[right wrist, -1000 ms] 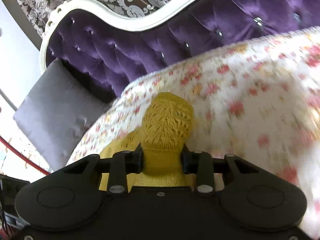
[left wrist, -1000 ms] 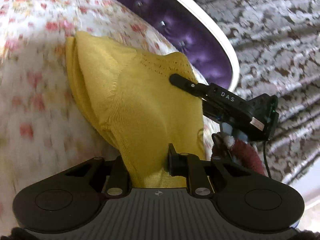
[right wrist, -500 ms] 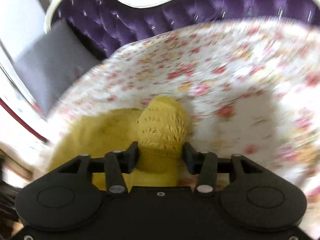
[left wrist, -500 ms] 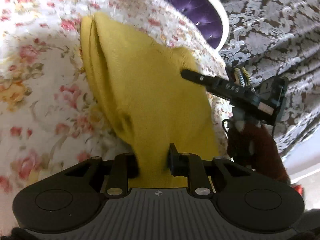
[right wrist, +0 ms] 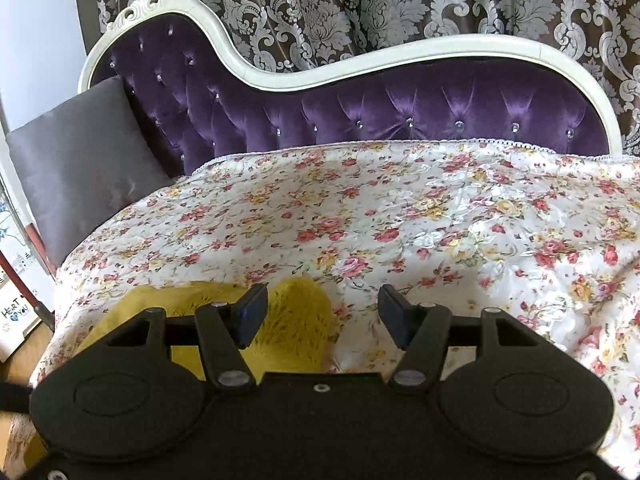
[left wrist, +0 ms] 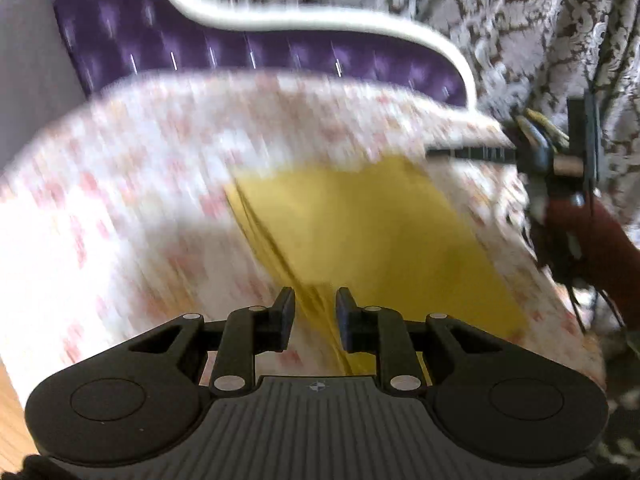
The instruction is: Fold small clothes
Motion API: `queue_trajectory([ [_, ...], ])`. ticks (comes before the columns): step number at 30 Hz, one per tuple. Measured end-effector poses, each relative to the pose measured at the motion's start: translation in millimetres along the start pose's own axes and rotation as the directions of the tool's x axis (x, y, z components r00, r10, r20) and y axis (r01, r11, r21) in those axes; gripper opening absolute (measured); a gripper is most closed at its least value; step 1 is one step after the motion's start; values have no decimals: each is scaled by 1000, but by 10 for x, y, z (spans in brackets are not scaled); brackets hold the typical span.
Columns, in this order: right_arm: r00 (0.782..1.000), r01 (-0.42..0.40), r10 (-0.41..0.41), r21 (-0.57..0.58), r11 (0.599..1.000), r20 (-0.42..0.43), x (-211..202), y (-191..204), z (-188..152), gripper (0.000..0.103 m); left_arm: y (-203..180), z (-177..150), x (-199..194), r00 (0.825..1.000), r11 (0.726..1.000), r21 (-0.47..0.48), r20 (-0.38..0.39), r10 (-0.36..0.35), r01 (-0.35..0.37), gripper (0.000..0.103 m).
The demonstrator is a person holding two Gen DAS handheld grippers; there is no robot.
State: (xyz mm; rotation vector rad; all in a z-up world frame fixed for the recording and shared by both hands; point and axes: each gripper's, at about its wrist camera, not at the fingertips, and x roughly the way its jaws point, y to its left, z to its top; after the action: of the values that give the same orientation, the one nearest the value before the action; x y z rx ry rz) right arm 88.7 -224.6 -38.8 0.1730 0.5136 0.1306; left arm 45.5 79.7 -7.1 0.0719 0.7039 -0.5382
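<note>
Two grippers hover over a yellow knit garment [left wrist: 372,224] lying flat on the flowered bedspread [right wrist: 400,216]. At lower centre of its blurred view, the left gripper [left wrist: 315,314] has a narrow gap with a fold edge running through it; grip unclear. The right gripper [right wrist: 320,318], lower centre, is spread wide, the garment [right wrist: 292,320] beneath its left finger.

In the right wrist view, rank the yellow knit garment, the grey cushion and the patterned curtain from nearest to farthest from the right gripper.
1. yellow knit garment, just under the open right gripper, toward its left finger
2. grey cushion, far left on the sofa
3. patterned curtain, behind the purple backrest
</note>
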Motion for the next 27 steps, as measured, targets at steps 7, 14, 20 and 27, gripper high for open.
queue_trajectory([
  [7,993,46,-57,-109,993,-99,361,114,-134,65,-253,344,476,995,998,42,87,51,-55,26],
  [14,994,53,-62,-101,993,-94,406,50,-213,72,21,267,1140,988,988,32,3,152,-152,28],
  [20,994,40,-46,-62,997,-95,446,19,-223,75,175,321,1203,987,987,20,12,161,-162,43],
  [27,1000,-7,8,-85,996,15,-84,121,-146,78,-19,299,569,981,985,23,95,168,-171,45],
])
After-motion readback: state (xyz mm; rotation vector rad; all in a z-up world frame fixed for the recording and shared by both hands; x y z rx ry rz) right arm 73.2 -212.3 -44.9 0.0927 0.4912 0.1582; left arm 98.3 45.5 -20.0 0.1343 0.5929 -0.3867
